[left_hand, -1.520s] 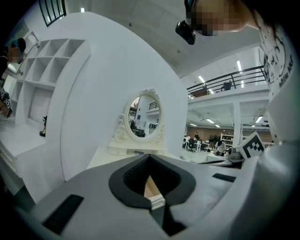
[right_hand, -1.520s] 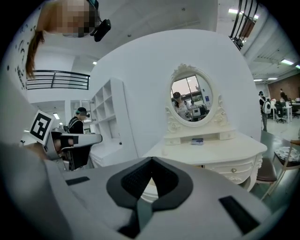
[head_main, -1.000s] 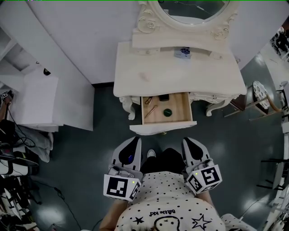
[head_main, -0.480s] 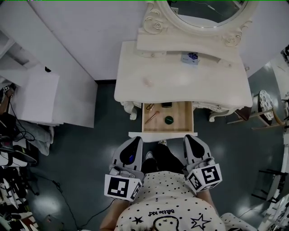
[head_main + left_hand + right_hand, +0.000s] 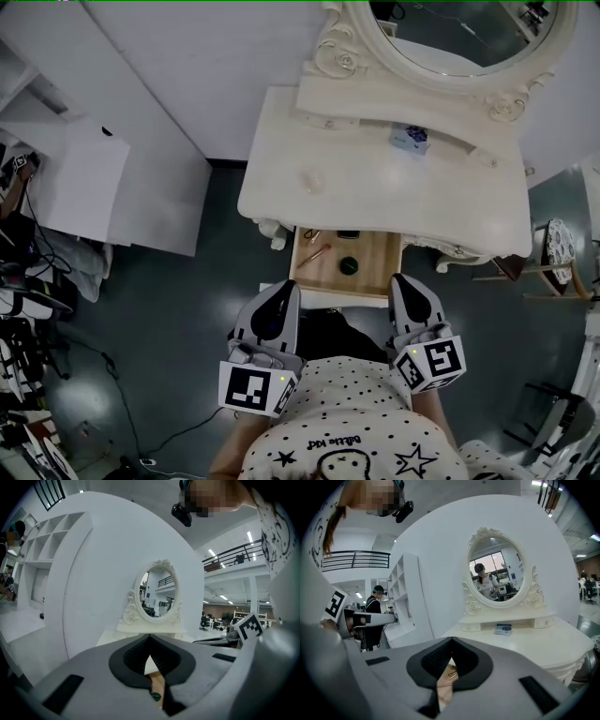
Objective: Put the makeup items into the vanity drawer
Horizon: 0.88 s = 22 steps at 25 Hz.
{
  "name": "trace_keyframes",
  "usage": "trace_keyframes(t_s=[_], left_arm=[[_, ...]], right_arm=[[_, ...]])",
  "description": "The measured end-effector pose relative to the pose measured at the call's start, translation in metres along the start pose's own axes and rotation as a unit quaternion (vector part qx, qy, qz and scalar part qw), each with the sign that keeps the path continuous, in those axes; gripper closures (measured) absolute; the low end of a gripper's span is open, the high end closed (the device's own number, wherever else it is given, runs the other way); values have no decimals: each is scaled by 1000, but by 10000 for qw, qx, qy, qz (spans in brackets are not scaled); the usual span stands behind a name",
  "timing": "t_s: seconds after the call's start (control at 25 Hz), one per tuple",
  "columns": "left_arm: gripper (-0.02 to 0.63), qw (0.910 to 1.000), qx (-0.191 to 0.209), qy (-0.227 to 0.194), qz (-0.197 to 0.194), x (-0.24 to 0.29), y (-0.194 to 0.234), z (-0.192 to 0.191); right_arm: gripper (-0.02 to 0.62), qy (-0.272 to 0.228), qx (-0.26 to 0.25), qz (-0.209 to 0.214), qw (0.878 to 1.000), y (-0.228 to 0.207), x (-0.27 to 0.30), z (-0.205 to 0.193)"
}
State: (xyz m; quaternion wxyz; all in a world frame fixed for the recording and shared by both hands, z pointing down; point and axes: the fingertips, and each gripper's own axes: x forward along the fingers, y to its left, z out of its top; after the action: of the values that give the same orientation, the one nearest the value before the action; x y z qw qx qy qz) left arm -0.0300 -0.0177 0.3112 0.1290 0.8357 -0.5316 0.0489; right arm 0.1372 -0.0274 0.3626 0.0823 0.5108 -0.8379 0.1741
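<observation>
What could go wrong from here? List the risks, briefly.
1. The drawer is open, with the shut left tongs and right tongs near its front; an uneven push could jam it.
2. The round dark container and rose-gold stick lie loose inside; a hard shove may scatter them.
3. The small blue-and-white box sits on the vanity shelf and may get left out.

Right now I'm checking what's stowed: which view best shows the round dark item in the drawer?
The head view: it looks down into the open drawer, where the round dark item lies unobstructed. The left gripper view catches only a glimpse of it between its jaws; the right gripper view doesn't show it.
</observation>
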Motion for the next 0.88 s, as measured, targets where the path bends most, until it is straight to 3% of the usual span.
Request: trace_keyframes(t_s=[0.44, 0.72, 0.8, 0.88], left_arm=[[604, 9999, 55, 150, -30, 22, 9, 0], [604, 9996, 36, 247, -127, 35, 32, 4], [604, 9996, 25, 276, -110, 41, 42, 1], [604, 9995, -1, 304, -81, 47, 51, -2]], right_arm=[[597, 74, 64, 92, 9999, 1, 19, 2], [596, -30, -110, -23, 9999, 9, 50, 24], [588, -7, -261, 27, 9997, 11, 70, 29], [530, 80, -412, 128, 9990, 12, 93, 30]])
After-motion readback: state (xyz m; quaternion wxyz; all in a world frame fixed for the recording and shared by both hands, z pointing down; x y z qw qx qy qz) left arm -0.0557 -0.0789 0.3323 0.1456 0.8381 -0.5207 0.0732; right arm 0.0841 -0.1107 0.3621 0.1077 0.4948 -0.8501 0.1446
